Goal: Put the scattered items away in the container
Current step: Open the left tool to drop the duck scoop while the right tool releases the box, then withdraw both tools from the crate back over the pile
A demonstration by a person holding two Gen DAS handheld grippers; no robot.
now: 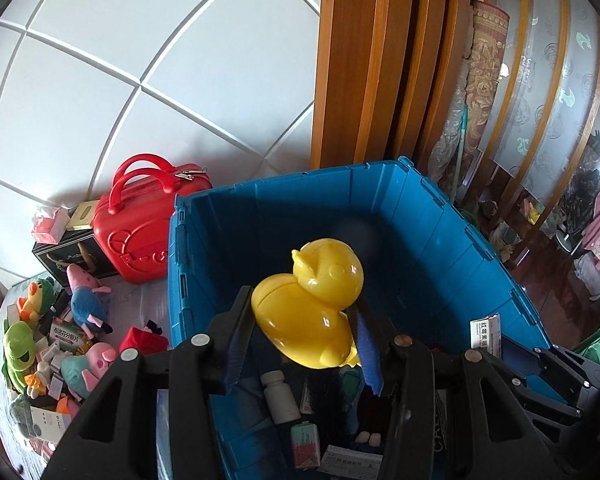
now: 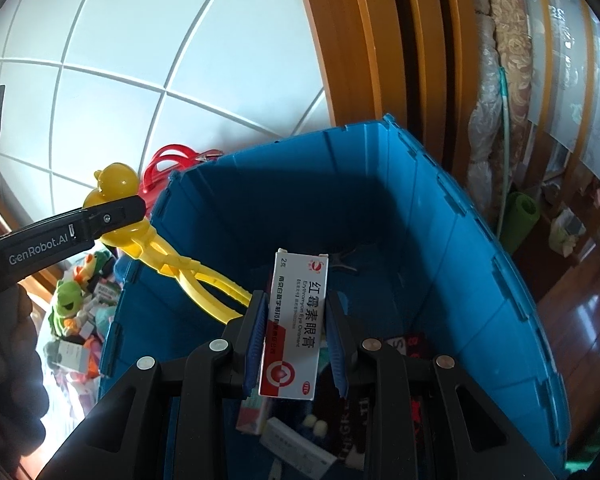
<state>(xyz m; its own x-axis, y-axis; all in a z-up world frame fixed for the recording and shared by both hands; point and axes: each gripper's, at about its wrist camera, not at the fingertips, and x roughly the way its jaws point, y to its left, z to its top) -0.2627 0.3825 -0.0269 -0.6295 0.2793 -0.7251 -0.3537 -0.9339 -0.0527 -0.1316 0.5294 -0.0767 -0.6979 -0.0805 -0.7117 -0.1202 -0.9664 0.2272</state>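
Many toys (image 1: 40, 344) beside blue crate (image 1: 440, 240)

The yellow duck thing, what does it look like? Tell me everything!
The yellow duck is shiny hard plastic, a hollow duck shape with a round head and a beak. The right view shows two long crossed yellow handles, like tongs. The left gripper holds it by the body, above the blue bin, its handles reaching down into the bin.
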